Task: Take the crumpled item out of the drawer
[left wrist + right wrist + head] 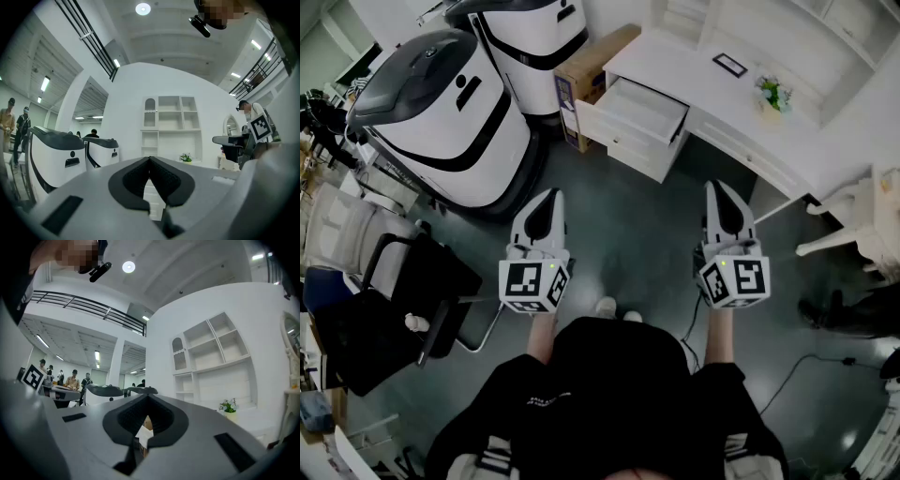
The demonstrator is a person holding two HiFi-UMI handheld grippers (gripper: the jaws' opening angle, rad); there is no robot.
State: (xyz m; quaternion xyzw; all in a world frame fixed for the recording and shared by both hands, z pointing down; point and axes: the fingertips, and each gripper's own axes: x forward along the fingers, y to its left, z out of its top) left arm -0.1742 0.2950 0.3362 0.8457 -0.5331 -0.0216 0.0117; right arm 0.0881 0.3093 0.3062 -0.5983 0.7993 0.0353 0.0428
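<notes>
The white desk's top drawer (639, 108) stands pulled open at the top middle of the head view; its inside looks plain white and no crumpled item shows. My left gripper (546, 201) and right gripper (719, 191) hover side by side over the dark floor, well short of the drawer, both pointing toward it. Each is shut with nothing between its jaws. In the left gripper view the left gripper (150, 158) has its pads meeting at the tip, and the right gripper (148, 396) looks the same in its own view. Part of the drawer unit (153, 197) peeks through the left jaws' gap.
Two big white-and-black machines (441, 112) stand at the left, with a cardboard box (592, 75) beside the drawer unit. A black chair (394, 300) is at the near left and a white chair (853, 220) at the right. A small potted plant (772, 94) sits on the desk (741, 117).
</notes>
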